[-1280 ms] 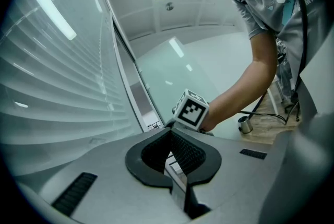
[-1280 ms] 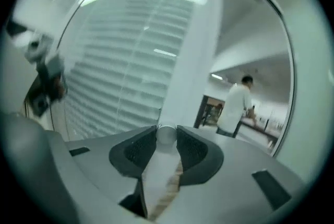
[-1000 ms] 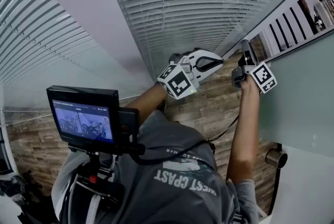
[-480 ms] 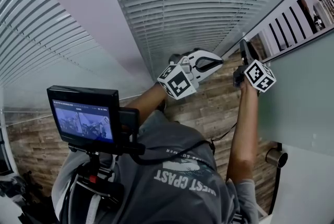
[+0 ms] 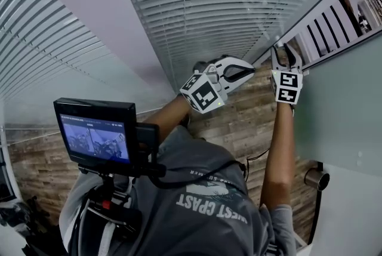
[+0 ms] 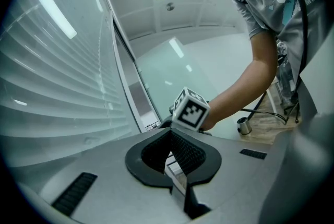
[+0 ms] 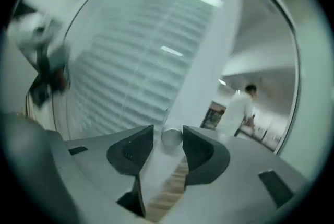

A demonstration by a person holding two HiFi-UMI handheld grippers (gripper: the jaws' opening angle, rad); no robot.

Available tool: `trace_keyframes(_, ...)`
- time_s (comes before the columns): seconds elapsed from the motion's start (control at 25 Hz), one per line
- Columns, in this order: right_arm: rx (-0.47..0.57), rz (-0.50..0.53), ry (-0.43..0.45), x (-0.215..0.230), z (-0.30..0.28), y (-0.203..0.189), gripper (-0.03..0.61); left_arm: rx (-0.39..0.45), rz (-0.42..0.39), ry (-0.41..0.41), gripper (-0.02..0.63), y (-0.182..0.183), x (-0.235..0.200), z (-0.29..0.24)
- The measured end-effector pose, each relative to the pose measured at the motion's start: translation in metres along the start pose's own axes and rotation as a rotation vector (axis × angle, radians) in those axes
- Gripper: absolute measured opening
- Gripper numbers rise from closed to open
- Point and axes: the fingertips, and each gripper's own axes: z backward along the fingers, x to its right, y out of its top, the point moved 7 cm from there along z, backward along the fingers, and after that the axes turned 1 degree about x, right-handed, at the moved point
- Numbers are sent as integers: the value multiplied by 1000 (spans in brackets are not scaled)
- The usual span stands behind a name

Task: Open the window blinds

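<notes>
White slatted blinds [image 5: 209,4] hang over the window ahead; they also show in the left gripper view as blinds [image 6: 57,87] and in the right gripper view as blinds [image 7: 130,71]. My right gripper [image 5: 280,53] is raised at the blinds' right edge. In its own view the right gripper [image 7: 168,137] is shut on the lower end of the clear tilt wand [image 7: 206,61], which runs up and away. My left gripper [image 5: 249,65] hangs just left of it, and in its own view the left gripper [image 6: 169,138] is shut on nothing. The right gripper's marker cube [image 6: 190,109] shows there.
A grey window post [image 6: 125,71] stands right of the blinds, with a frosted glass wall [image 5: 340,105] beyond. A monitor [image 5: 98,132] rides on my chest rig. Below lie wood flooring [image 5: 239,123] and a metal door stop [image 5: 314,178]. A person in white [image 7: 241,108] stands far off.
The right gripper has turned about the wand and risen slightly; its marker cube now faces the head camera. The left gripper has stayed put.
</notes>
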Motion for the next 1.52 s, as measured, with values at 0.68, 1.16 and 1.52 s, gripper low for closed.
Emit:
trace_keyframes(0.68, -144, 488, -139, -10, 0, 1, 120, -3, 1, 0, 3, -1, 1, 1)
trace_keyframes(1.16, 145, -761, 90, 29, 8, -24, 123, -3, 2, 4, 3, -3, 1, 0)
trace_keyframes(1.52, 35, -415, 8, 26, 5, -15, 120, -1, 5, -3, 3, -2, 3, -1)
